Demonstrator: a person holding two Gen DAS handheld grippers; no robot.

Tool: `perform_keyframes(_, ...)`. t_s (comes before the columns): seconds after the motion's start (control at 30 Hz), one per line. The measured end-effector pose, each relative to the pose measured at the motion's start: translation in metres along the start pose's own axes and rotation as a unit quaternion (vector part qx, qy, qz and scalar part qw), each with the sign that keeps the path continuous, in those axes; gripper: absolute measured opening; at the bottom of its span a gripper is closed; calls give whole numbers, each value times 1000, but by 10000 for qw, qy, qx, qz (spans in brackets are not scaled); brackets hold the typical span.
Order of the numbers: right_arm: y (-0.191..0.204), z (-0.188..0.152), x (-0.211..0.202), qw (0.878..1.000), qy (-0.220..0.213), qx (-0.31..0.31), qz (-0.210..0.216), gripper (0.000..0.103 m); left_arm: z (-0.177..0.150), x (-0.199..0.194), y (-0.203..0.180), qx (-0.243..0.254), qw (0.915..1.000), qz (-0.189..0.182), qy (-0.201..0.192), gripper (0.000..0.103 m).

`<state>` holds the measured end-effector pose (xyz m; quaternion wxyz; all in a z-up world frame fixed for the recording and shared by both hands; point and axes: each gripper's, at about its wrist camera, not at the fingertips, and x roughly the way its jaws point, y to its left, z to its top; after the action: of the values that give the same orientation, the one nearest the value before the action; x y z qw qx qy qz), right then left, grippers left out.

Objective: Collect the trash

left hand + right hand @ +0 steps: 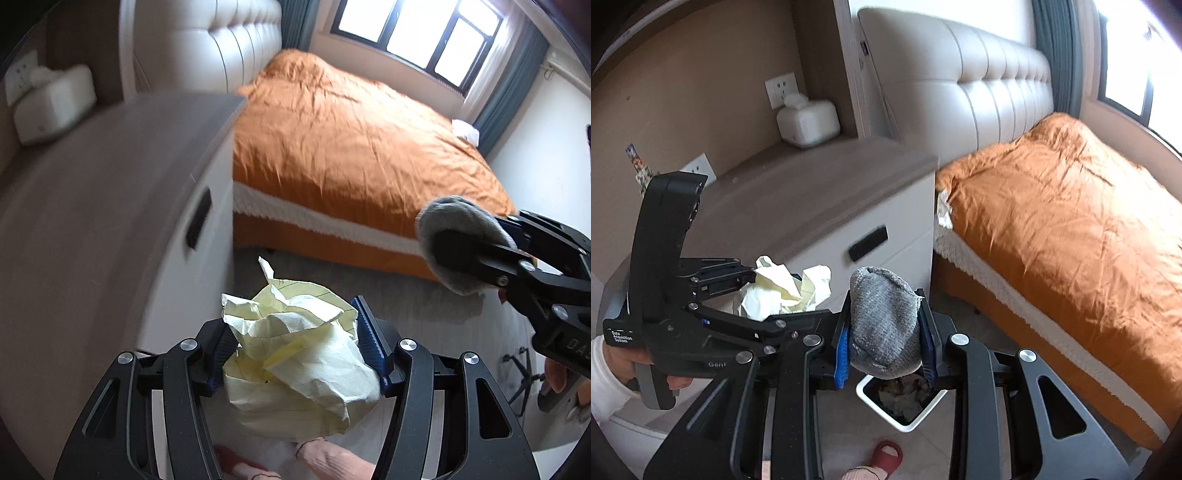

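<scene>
Your left gripper [295, 354] is clamped on the crumpled yellow paper [295, 365], low in the middle of its view, with the nightstand [110, 206] filling the left side. Your right gripper [886, 332] pinches the grey sock [884, 321] between its blue pads [841, 350]; in the left view the sock [454, 243] sits at the right edge. Directly below the sock, the white bin [905, 424] stands on the floor, already holding scraps. A tissue box [807, 122] rests at the back of the surface, upper left, and the orange bed [1071, 229] runs along the right.
</scene>
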<state>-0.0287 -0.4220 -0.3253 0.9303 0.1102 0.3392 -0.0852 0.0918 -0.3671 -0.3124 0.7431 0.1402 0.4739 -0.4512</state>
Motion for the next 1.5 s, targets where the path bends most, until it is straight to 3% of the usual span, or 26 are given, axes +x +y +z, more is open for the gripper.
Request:
perform_keyframes(0.23, -26, -39, 73, 9980, 503, 101, 358, 32, -41, 90, 9, -247, 9984, -108, 491, 58)
perform_keyframes(0.7, -54, -124, 219, 9858, 1334, 288, 982, 34, -110, 241, 43, -381, 9941, -131, 1008, 61)
perform_keyframes(0.73, -56, -128, 229, 9848, 1377, 321, 1005, 41, -117, 252, 46, -366, 9936, -124, 1058, 63)
perform_keyframes(0.77, -58, -132, 237, 9830, 1441, 348, 1080, 49, -120, 258, 47, -371, 9932, -131, 1098, 72)
perform_keyframes(0.8, -59, -135, 245, 9811, 1500, 366, 1166, 76, -123, 266, 50, -397, 9925, -113, 1151, 94)
perform_keyframes(0.83, -60, -139, 252, 9799, 1532, 362, 1222, 90, -127, 272, 51, -423, 9921, -77, 1180, 99)
perform_keyframes(0.87, -60, -142, 258, 9803, 1559, 322, 1173, 91, -131, 277, 54, -419, 9917, -74, 1211, 98)
perform_keyframes(0.97, -61, -149, 269, 9794, 1666, 300, 1104, 92, -134, 286, 58, -337, 9908, 35, 1313, 98)
perform_keyframes(1.03, -62, -149, 272, 9804, 1654, 316, 1024, 98, -134, 288, 60, -340, 9906, 31, 1322, 98)
perform_keyframes(1.2, -64, -146, 262, 9825, 1600, 375, 883, 98, -125, 280, 61, -429, 9909, 35, 1272, 98)
perform_keyframes(1.5, -61, -114, 220, 9870, 1365, 399, 746, 98, -99, 232, 41, -373, 9936, -91, 1060, 98)
